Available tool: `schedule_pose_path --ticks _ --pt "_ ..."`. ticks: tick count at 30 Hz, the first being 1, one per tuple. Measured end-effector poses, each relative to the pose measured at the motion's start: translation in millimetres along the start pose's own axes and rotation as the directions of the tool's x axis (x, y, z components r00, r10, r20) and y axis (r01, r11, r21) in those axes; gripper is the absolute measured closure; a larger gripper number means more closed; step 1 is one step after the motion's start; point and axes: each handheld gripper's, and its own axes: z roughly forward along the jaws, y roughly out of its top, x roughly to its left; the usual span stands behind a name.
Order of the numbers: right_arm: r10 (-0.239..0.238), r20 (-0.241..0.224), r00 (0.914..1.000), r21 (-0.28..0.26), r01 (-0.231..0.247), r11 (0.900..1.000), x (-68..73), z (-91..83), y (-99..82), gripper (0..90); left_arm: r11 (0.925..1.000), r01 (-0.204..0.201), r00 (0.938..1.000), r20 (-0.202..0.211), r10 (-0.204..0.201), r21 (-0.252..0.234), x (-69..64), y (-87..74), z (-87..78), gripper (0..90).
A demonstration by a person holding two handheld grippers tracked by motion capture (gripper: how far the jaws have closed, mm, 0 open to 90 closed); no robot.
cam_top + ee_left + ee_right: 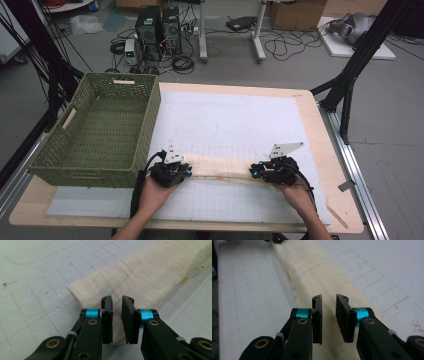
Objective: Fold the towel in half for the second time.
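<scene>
A long folded cream cloth (220, 169) lies across the white grid mat (225, 115) near the table's front edge. My left gripper (189, 172) is at its left end. In the left gripper view the jaws (117, 299) stand narrow, with the cloth's (150, 272) near corner pinched between them. My right gripper (254, 174) is at the other end. In the right gripper view the jaws (329, 298) are equally narrow, closed on the cloth (312, 267), which runs away from them. A small orange mark shows along the cloth's edge.
A green woven basket (150, 125) stands empty on the table's left side, close to my left gripper. The wooden table (320, 135) borders the mat. Computers, cables and boxes sit on the floor beyond the far edge.
</scene>
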Motion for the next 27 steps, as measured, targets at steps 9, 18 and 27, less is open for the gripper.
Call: schedule_pose_path --ticks 9,18,27 --pt "0.014 0.004 0.9999 0.025 -0.014 0.9996 -3.7 -6.4 -25.1 75.6 0.9992 -0.039 0.9988 -0.03 0.039 0.001 -1.7 -1.5 0.6 80.6" --pt "-0.005 0.039 0.9992 -0.049 0.007 0.9988 -3.2 -23.0 -19.6 71.5 0.9987 -0.05 0.9981 -0.036 0.05 0.0 -2.3 -1.1 1.6 80.5" --pt "0.019 0.066 0.9976 0.013 -0.02 0.9997 -12.3 -22.0 -34.6 67.8 0.999 -0.044 0.9984 -0.035 0.044 -0.004 -1.6 -1.8 1.5 80.7"
